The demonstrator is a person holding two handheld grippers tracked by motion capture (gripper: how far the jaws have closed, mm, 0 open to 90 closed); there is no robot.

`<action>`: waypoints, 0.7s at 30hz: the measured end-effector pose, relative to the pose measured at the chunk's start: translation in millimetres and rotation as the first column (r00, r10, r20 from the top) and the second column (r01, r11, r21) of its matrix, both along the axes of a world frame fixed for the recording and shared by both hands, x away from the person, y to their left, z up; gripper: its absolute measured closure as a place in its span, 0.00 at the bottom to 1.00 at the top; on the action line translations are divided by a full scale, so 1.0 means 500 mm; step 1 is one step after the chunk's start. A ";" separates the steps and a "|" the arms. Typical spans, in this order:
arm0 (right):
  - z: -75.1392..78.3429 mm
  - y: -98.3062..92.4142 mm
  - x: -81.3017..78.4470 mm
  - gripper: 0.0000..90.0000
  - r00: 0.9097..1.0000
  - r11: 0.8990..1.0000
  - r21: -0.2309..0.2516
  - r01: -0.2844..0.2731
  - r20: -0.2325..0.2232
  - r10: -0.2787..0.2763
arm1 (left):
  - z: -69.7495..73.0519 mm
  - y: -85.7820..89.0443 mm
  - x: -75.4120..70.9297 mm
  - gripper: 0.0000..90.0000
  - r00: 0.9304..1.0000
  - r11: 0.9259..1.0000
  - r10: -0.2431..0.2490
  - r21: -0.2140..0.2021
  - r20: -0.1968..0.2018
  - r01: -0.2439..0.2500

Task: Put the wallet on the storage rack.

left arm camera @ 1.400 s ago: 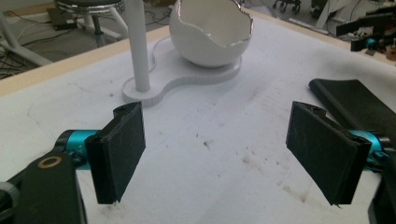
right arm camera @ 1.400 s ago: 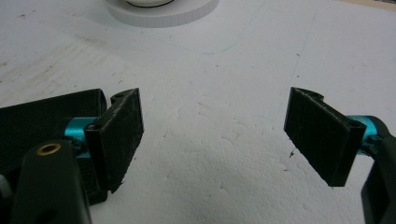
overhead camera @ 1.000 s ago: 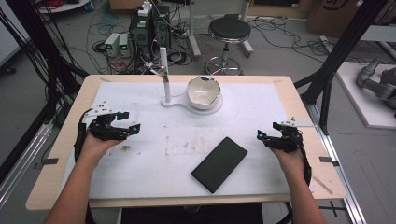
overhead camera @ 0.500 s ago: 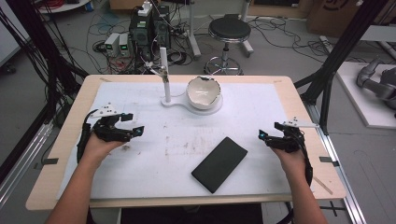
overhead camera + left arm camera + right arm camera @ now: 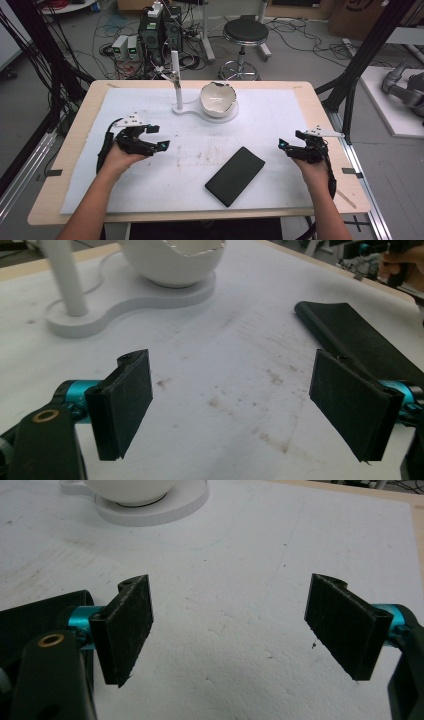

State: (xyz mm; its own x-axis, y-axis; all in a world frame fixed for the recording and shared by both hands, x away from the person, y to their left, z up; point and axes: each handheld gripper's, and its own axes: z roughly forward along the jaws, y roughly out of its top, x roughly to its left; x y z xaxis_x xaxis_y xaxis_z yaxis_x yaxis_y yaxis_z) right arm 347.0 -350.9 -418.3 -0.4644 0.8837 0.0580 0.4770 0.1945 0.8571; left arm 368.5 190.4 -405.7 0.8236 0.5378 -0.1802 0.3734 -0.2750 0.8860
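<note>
Both the left tool [image 5: 159, 137] and the right tool [image 5: 283, 146] hover with jaws spread wide, empty. The flat black rectangular phone [image 5: 235, 175] lies on the white-covered worktop [image 5: 280, 115] between them, touching neither. Beyond stands a white eggshell-shaped ceramic bowl [image 5: 218, 98].

A light wooden table [image 5: 90, 102] carries a large white foam mat [image 5: 280, 115] that covers nearly the whole top, leaving a wooden border on every side. The mat is scuffed and stained brown near its middle. On the mat's far part sits a white stand [image 5: 187, 107] with an upright post and a round base holding a white broken-edged bowl [image 5: 218, 98]. A black phone [image 5: 235, 175] lies flat, slanted, near the front edge.
</note>
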 end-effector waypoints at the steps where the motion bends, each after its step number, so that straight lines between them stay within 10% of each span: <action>1: 0.000 -0.003 -0.001 0.22 1.000 1.000 0.001 0.001 0.000 -0.001 | -0.004 -0.027 0.002 0.19 0.999 1.000 -0.030 0.005 -0.013 0.030; 12: 0.000 -0.008 -0.002 0.22 1.000 1.000 -0.002 0.015 0.001 -0.015 | -0.025 -0.150 0.007 0.19 0.981 0.985 -0.171 -0.004 -0.091 0.171; 21: 0.000 -0.008 -0.003 0.22 1.000 1.000 -0.004 0.010 0.002 -0.010 | -0.056 -0.257 -0.004 0.20 0.941 0.954 -0.291 0.022 -0.173 0.299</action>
State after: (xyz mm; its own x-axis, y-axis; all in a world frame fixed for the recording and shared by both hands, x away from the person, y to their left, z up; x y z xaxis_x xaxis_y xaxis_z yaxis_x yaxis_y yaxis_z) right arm 345.7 -354.8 -418.3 -0.4557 0.8885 0.0533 0.4773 0.1934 0.8572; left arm 366.6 62.0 -433.7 0.9074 0.2861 -0.3078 0.4093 -0.4354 0.8018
